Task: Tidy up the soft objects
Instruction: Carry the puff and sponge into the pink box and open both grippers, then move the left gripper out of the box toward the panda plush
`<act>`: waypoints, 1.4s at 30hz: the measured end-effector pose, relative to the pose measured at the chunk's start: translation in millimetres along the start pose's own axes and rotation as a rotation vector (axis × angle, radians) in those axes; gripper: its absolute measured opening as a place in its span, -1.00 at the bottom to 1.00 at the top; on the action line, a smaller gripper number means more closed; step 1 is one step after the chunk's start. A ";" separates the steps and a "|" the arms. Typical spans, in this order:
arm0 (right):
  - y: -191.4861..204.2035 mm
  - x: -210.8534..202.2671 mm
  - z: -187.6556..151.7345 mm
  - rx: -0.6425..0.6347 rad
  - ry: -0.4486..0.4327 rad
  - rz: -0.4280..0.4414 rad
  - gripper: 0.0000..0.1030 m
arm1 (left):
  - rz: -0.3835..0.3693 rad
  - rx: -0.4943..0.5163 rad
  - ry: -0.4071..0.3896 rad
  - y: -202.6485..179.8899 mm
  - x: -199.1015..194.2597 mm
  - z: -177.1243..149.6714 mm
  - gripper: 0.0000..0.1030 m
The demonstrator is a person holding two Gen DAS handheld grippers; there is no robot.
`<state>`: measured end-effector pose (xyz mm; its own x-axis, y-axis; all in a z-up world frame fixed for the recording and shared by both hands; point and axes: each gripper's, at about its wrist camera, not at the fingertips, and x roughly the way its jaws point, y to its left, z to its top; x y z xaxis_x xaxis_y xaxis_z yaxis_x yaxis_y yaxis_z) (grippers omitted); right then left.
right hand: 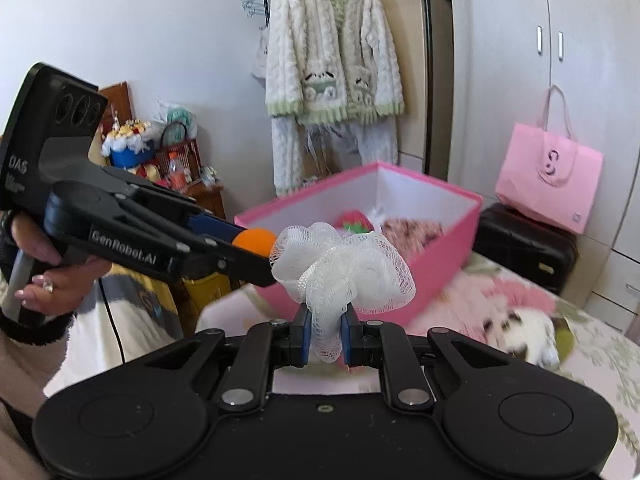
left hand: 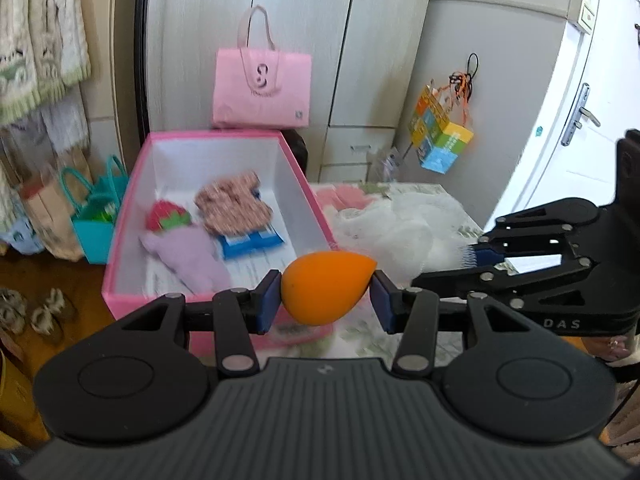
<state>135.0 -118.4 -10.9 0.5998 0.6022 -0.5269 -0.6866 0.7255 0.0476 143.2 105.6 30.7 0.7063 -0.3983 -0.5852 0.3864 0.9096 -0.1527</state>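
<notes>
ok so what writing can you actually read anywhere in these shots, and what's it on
"DAS" on the right gripper, seen in the left wrist view.
"DAS" on the upright body of the left gripper, seen in the right wrist view, with a blurred line under it.
"GenRobot.AI" along the left gripper's side.
A curly logo like an "S" on the pink tote bag; small print under it is too blurred.
Print on the coloured cube and blue packet: too blurred to read.

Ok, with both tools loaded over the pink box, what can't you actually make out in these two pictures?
- Items in the pink cardboard box: blurred in the left wrist view; its near wall hides most in the right wrist view.
- White-and-brown plush thing on the bed: motion-blurred, right wrist view.
- Orange teardrop sponge: mostly hidden behind the white mesh bath puff in the right wrist view.
- Right tool: fingertips hidden behind puff, left wrist view.
</notes>
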 end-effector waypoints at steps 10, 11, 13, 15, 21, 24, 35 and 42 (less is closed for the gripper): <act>-15.1 77.2 46.9 -0.009 0.042 0.035 -0.66 | 0.130 -0.017 -0.014 52.6 39.7 32.0 -0.09; -16.9 89.1 52.2 -0.024 0.065 0.032 -0.66 | 0.151 -0.009 -0.007 56.0 45.4 34.9 -0.09; -22.4 108.7 62.1 -0.035 0.106 0.041 -0.66 | 0.213 0.013 0.000 62.8 59.7 40.3 -0.09; -31.0 126.2 68.5 -0.022 0.147 0.063 -0.66 | 0.251 0.008 0.017 72.2 75.2 42.5 -0.09; -36.6 157.6 67.6 -0.026 0.245 0.114 -0.66 | 0.269 0.015 0.085 88.9 103.1 38.3 -0.09; -36.1 167.8 67.5 -0.036 0.264 0.098 -0.64 | 0.281 0.040 0.106 89.9 110.5 36.6 -0.08; -53.4 182.3 69.6 -0.004 0.313 0.014 0.01 | 0.278 0.027 0.104 88.8 108.5 38.0 0.23; -52.5 152.8 65.6 -0.001 0.285 -0.023 0.12 | 0.204 0.012 0.112 73.6 82.6 37.8 0.24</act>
<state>289.6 -42.6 -38.2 0.4753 0.4673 -0.7454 -0.6743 0.7377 0.0325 252.4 135.2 1.3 0.7007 -0.1897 -0.6877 0.2498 0.9682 -0.0126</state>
